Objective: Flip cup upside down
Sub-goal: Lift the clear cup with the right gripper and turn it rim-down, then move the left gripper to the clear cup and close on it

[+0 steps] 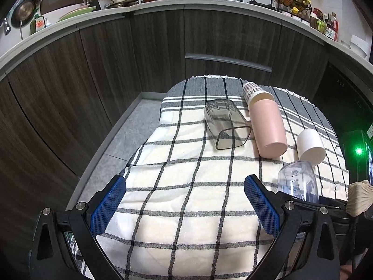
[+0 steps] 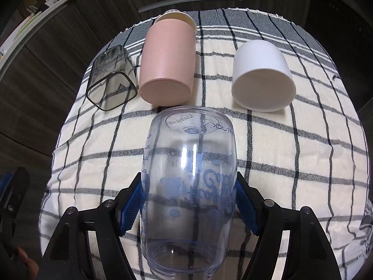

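1. Two blue pads of my right gripper (image 2: 190, 200) pinch the clear cup (image 2: 190, 186), bottom pointing away, above the checked cloth (image 2: 303, 163).
2. My left gripper (image 1: 185, 200) is spread wide, holding nothing.
3. Only the left view shows the paper cup (image 1: 253, 92), maybe touching the pink cup (image 1: 268, 128).

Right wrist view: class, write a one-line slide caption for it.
Right gripper clamps a clear plastic cup, base pointing forward, over a checked cloth bearing pink, white and smoky cups.

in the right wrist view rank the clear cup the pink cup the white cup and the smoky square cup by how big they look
1. clear cup, though it sits nearest the camera, held in the right gripper, so its lead is unsure.
2. pink cup
3. white cup, close to the pink one.
4. smoky square cup
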`<action>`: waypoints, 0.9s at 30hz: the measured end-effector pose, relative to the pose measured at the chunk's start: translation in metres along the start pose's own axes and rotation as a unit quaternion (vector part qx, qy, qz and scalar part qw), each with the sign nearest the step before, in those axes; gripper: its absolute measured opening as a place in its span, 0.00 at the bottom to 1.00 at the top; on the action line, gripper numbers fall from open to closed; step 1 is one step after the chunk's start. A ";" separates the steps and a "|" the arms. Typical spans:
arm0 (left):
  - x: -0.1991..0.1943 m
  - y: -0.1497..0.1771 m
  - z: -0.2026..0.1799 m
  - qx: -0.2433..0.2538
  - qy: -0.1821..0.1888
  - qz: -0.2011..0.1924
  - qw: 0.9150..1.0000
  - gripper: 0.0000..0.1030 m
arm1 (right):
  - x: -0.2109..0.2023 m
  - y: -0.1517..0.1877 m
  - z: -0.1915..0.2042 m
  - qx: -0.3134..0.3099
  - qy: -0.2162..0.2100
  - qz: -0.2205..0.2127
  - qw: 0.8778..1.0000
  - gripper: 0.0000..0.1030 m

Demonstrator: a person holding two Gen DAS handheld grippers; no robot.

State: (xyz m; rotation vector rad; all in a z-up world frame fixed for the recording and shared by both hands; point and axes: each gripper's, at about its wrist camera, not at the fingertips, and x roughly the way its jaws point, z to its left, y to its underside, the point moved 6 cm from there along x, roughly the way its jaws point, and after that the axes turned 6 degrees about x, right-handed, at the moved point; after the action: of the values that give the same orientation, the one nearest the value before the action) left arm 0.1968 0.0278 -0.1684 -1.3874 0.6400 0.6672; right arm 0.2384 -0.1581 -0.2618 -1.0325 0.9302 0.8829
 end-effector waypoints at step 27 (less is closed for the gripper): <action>-0.001 -0.017 -0.128 0.084 0.068 0.019 0.994 1.00 | -0.140 -0.012 -0.084 0.012 0.040 -0.216 0.975 0.80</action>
State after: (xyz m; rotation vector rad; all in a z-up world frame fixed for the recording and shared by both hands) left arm 0.2069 -0.1013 -0.1665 -1.2732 0.8139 0.5390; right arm 0.1836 -0.2627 -0.1482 -1.1981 0.7384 0.4689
